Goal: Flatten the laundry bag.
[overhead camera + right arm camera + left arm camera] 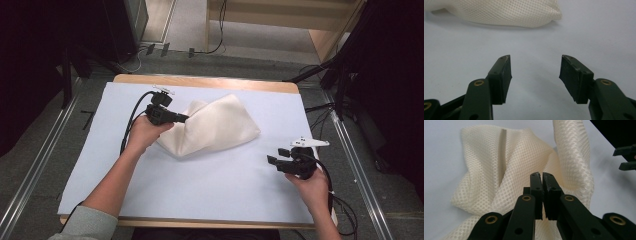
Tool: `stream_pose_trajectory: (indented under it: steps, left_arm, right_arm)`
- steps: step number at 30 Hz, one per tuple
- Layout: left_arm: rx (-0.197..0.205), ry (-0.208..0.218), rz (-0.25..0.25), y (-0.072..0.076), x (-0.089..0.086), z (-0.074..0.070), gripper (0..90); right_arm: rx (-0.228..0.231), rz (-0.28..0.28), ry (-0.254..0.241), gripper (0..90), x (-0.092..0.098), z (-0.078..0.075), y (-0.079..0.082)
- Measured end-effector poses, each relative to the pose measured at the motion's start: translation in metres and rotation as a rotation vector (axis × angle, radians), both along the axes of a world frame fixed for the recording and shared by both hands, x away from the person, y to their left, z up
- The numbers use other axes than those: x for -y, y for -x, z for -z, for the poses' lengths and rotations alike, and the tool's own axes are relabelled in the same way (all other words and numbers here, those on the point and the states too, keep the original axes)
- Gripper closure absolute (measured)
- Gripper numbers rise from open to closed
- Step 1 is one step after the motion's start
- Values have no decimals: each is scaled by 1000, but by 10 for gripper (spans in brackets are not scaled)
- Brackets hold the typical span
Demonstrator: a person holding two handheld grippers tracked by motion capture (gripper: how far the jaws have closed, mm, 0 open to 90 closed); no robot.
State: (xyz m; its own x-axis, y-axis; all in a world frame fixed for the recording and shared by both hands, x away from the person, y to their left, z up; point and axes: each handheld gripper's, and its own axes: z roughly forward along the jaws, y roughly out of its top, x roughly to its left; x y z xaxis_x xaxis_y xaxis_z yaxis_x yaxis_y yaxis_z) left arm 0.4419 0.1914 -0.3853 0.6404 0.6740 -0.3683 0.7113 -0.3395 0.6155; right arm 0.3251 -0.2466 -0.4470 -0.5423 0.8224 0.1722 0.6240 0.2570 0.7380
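A cream mesh bag (215, 125) lies rumpled on the pale sheet at the middle back of the table, with a zip seam running down its fabric (502, 157). My left gripper (186, 118) meets the bag's left end. Its jaws are shut, and the mesh (506, 170) gathers in folds toward their tips (541, 175), pinched there. My right gripper (276, 155) hovers low over the sheet at the front right, well apart from the bag. Its jaws stand open with nothing between them (535, 66). The bag's near edge (506, 12) lies ahead of it.
The pale sheet (200, 185) covers most of a wooden table (200, 80). Metal rails (360, 170) run along both sides on the floor. Cables and dark stands crowd the back and the right. The right gripper (626, 157) appears at the edge of the left gripper view.
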Motion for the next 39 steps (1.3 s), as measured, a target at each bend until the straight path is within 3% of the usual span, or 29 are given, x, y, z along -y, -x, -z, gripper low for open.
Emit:
stream_pose_trajectory:
  steps: [9,18,39]
  left_arm:
    - [21,24,49,20,9,-6,872]
    - [22,13,84,39,17,-4,856]
    - [35,-17,166,77,29,-2,777]
  right_arm:
    - [5,30,-14,453,7,-3,0]
    - [18,85,-68,553,26,-13,1]
    - [42,82,-83,640,25,-22,2]
